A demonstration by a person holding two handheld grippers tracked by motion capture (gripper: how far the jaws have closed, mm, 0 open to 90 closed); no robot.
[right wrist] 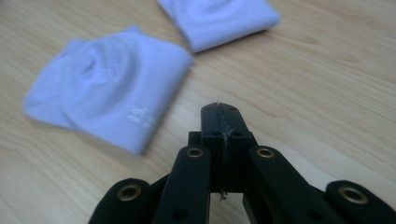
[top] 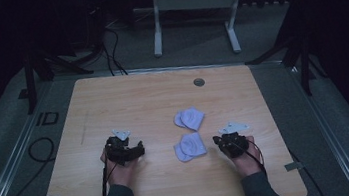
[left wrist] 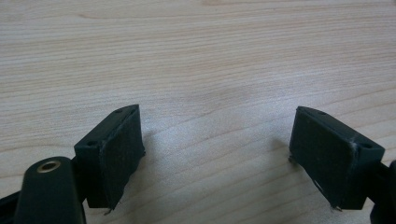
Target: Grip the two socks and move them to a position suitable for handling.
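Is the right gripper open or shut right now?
Shut. In the right gripper view, the right gripper has its jaws pressed together, nothing between them.

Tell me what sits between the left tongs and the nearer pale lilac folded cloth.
Only bare light wooden tabletop separates the left tongs from the nearer pale lilac folded cloth, as the high view shows.

High view: dim, surroundings near black, surface point(top: 153, 105) evenly lit from above. Gripper views: brighter; soft shadows beside the left gripper's fingers point(left wrist: 119, 154); pale folded cloths point(right wrist: 112, 84) slightly out of focus.
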